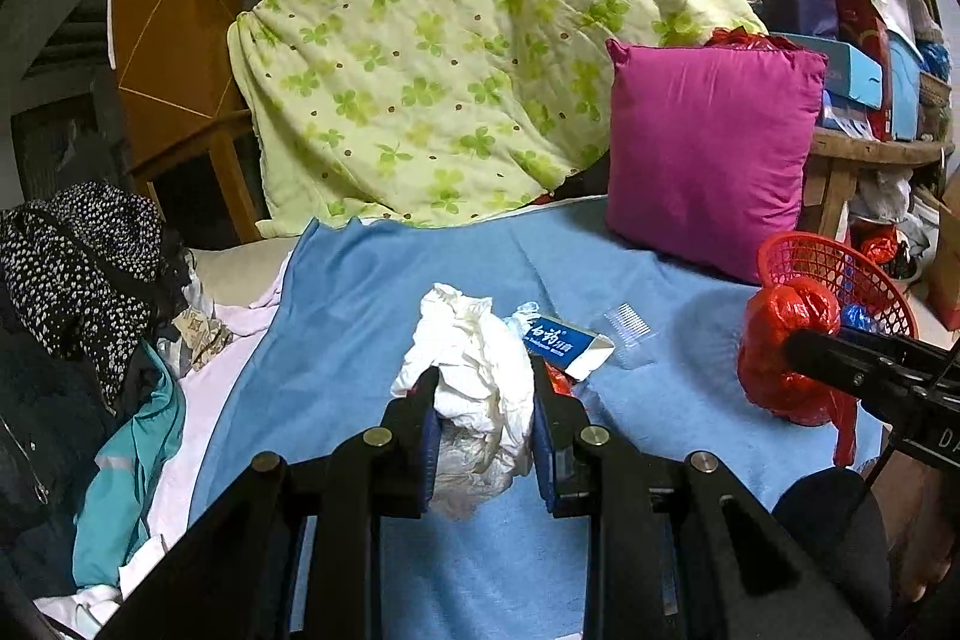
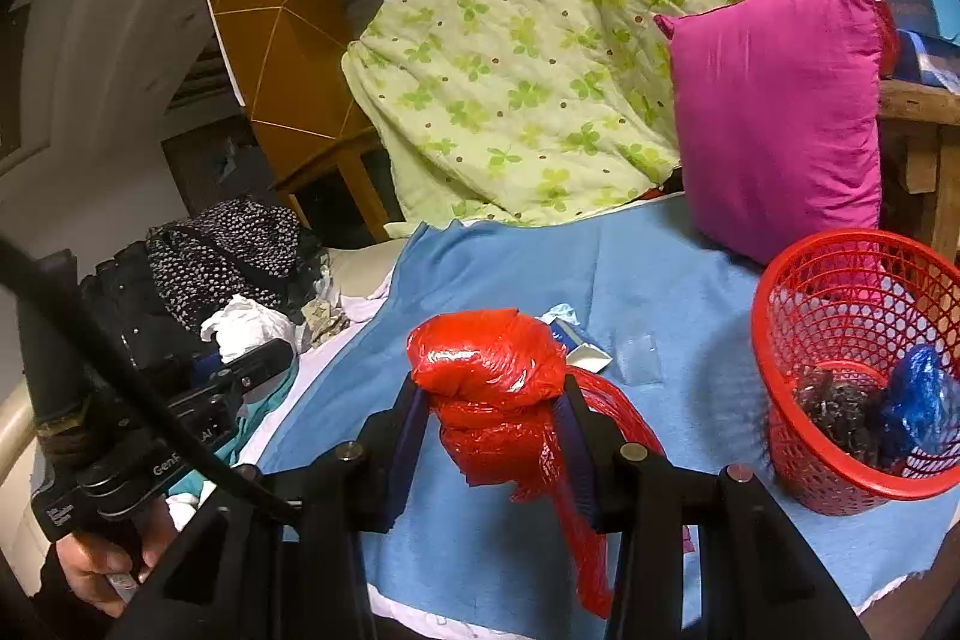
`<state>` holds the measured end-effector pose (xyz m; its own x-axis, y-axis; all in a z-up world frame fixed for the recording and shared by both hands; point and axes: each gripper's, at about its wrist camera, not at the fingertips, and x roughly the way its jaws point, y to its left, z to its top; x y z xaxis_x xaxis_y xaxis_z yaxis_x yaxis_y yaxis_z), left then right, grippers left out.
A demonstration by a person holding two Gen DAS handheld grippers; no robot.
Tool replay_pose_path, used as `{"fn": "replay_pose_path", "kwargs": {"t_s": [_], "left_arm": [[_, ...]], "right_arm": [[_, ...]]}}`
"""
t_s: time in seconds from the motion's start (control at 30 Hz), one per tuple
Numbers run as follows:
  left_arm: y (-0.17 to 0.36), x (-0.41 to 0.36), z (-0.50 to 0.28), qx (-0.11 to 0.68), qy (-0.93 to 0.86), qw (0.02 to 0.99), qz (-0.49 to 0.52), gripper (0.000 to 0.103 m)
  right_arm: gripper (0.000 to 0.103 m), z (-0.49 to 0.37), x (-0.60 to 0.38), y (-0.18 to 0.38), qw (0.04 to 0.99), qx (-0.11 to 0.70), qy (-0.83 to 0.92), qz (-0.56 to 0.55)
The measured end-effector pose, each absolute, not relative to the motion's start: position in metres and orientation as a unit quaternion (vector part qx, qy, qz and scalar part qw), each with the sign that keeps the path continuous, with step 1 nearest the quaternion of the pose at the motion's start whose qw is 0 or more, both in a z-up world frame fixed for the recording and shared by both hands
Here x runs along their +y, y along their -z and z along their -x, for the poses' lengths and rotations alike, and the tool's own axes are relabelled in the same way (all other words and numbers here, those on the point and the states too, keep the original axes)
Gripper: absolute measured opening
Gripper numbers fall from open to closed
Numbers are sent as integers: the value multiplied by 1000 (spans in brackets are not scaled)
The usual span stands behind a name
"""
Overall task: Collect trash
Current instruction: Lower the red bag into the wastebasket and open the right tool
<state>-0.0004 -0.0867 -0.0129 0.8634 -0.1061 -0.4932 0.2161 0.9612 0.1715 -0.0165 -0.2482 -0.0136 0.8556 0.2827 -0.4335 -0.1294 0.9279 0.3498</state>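
My left gripper (image 1: 483,388) is shut on a crumpled white paper wad (image 1: 474,376) just above the blue cloth (image 1: 372,316). My right gripper (image 2: 495,400) is shut on a knotted red plastic bag (image 2: 492,376), held above the cloth; the bag also shows in the left wrist view (image 1: 780,340). A red mesh basket (image 2: 774,328) stands at the right with dark trash and a blue bag (image 2: 918,400) inside. A blue-and-white carton (image 1: 570,340) and a clear plastic comb piece (image 1: 627,328) lie on the cloth beyond the paper wad.
A magenta pillow (image 1: 708,160) and a green clover quilt (image 1: 450,58) stand at the back. Dark and patterned clothes (image 1: 84,256) pile at the left. A cluttered wooden table (image 1: 870,154) stands at the far right.
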Motion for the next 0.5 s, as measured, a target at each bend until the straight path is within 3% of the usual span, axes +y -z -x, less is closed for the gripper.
{"fn": "replay_pose_path", "kwargs": {"t_s": [0.5], "left_arm": [[11, -135, 4, 243, 109, 952, -151, 28]], "right_arm": [[45, 32, -291, 9, 955, 216, -76, -186]]}}
